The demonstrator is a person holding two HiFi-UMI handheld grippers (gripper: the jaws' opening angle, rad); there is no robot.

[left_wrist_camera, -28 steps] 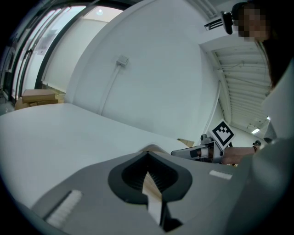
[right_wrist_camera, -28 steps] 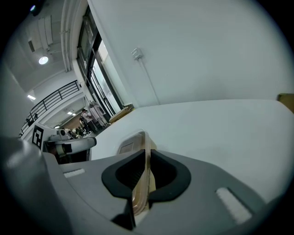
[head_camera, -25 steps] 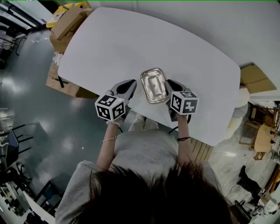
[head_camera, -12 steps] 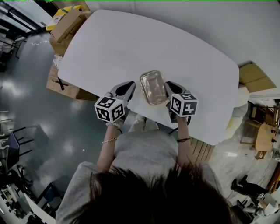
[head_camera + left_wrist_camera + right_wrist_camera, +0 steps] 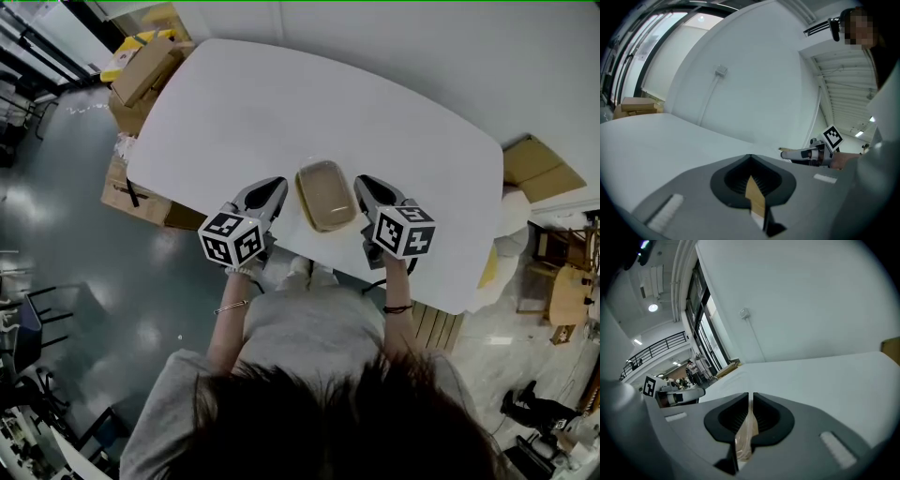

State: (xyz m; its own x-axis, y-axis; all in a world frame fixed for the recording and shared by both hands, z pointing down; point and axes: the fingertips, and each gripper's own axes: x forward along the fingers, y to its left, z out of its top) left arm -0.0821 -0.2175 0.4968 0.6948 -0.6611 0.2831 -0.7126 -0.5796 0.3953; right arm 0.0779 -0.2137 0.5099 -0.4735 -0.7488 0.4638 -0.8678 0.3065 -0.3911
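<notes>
The left gripper (image 5: 273,191) and right gripper (image 5: 368,190) each have jaws closed tight on opposite edges of 1 tan rounded-rectangular tray (image 5: 325,195) over a white table (image 5: 281,103).

the right gripper (image 5: 749,397) is pinching a thin tan rim (image 5: 746,434), its jaws pressing on it from both sides while the rim is standing on edge in the gap. a white table (image 5: 825,380) is stretching out ahead of the claw. off to the claw's left, the left gripper (image 5: 696,393) is pointing across, its marker cube (image 5: 649,386) showing behind it. beyond the table, a white wall (image 5: 811,296) is carrying a small box (image 5: 744,312) with a cable running down from it. a cardboard box (image 5: 891,344) is peeking in far to the claw's right, and a ceiling lamp (image 5: 653,308) is glowing high to its left.
</notes>
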